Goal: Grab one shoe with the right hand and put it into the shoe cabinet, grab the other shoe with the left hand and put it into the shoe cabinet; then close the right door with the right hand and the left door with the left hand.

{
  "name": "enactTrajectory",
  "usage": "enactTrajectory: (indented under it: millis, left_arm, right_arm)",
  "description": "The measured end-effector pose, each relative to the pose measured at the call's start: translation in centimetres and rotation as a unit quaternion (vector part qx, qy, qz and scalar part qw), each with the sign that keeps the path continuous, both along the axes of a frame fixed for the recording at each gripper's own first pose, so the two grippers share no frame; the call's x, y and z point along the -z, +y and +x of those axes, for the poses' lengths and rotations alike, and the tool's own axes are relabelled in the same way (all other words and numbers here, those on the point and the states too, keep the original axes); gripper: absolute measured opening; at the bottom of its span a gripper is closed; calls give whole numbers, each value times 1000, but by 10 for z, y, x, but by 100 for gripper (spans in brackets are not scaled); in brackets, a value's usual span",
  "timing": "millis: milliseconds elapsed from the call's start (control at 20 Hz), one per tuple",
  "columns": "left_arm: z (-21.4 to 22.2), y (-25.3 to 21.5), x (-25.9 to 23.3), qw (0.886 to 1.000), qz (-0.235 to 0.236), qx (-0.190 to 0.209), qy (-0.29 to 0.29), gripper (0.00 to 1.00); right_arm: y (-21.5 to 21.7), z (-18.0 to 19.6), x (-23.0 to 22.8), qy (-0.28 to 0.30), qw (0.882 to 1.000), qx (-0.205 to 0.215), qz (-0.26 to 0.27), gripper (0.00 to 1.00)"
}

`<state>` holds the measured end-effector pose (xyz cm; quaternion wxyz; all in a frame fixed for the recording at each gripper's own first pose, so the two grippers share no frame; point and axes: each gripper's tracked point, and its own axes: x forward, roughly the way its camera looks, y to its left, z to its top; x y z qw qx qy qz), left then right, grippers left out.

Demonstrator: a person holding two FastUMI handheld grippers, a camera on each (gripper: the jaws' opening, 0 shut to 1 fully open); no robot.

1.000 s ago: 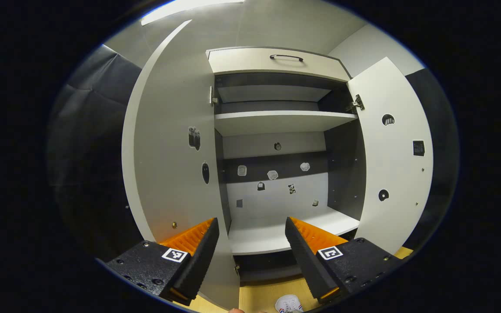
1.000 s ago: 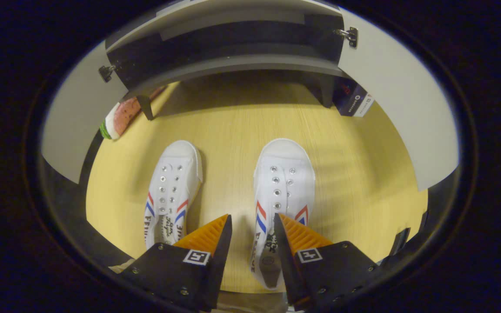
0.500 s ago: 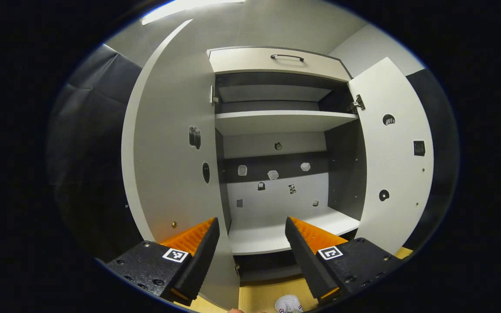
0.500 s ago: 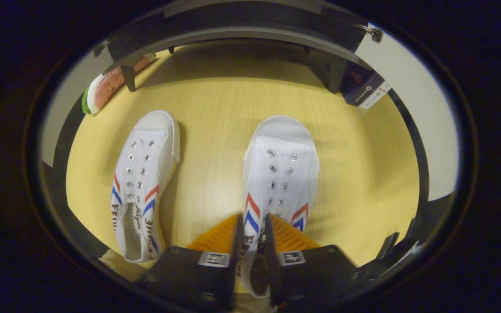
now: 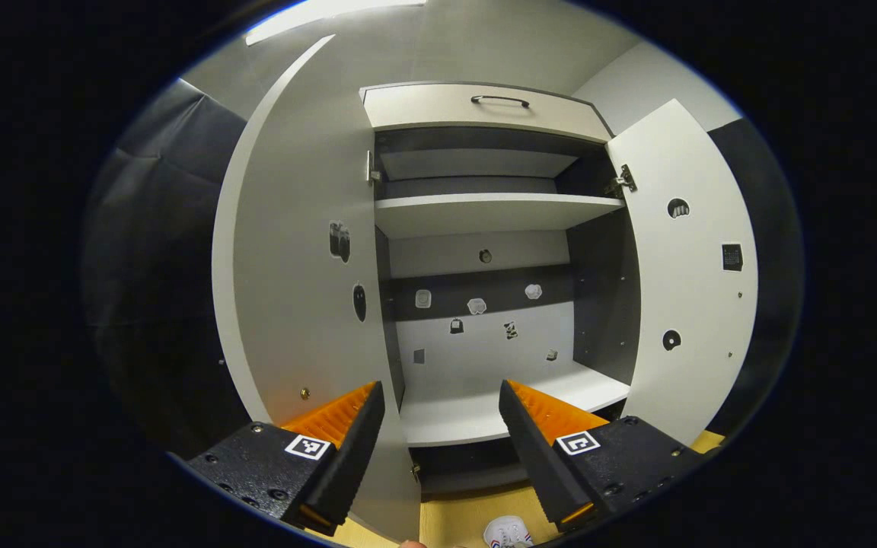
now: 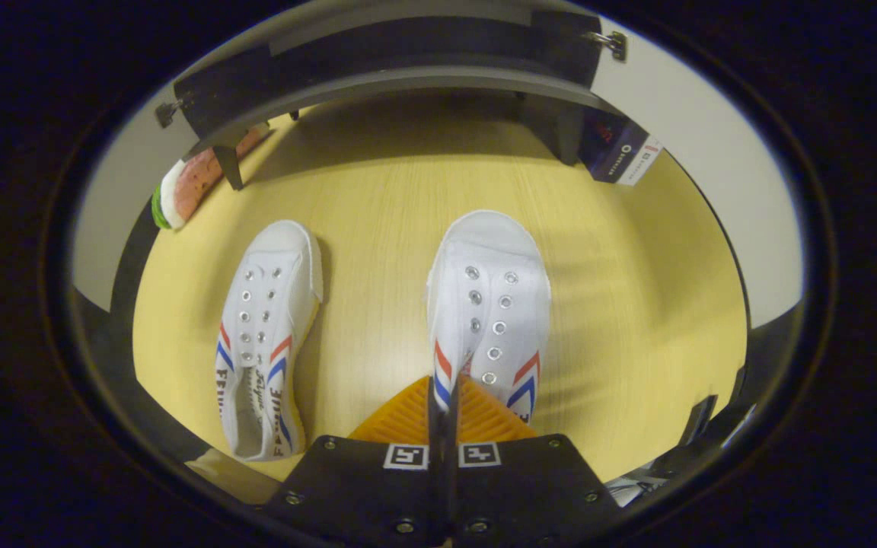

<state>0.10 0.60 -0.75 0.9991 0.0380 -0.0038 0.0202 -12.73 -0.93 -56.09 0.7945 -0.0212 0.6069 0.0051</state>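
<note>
Two white canvas shoes with red and blue stripes lie on the yellow wooden floor in the right gripper view. My right gripper is shut on the side wall of the right shoe, near its opening. The other shoe lies apart to its left. The shoe cabinet stands ahead in the left gripper view with both doors open: left door, right door. My left gripper hangs open in front of the lower shelf, holding nothing. A shoe toe peeks at the bottom.
The cabinet's underside and feet are at the top of the right gripper view. A watermelon-patterned object lies by the left foot, a dark box by the right foot. A drawer with a handle tops the cabinet.
My right gripper came down over the right shoe and its fingers went from wide apart to pressed together on the shoe's side wall. The left gripper has stayed still.
</note>
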Motion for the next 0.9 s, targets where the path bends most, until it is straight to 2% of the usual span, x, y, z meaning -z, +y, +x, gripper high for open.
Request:
enactTrajectory:
  millis: [200, 450, 650, 700, 900]
  left_arm:
    - [0, 0, 0, 1000, 1, 1, -1, 92]
    - [0, 0, 0, 1000, 2, 2, -3, 92]
    - [0, -1, 0, 1000, 4, 3, -5, 93]
    - [-1, -1, 0, 1000, 4, 3, -6, 96]
    - [-1, -1, -1, 1000, 0, 4, -11, 93]
  right_arm:
    - [7, 7, -18, -41, 997, 38, 48, 0]
    - [6, 22, -82, -91, 991, 54, 86, 0]
    - [13, 43, -151, -155, 981, 48, 104, 0]
    - [14, 51, -172, -175, 978, 45, 108, 0]
    - [22, 89, -252, -248, 962, 20, 114, 0]
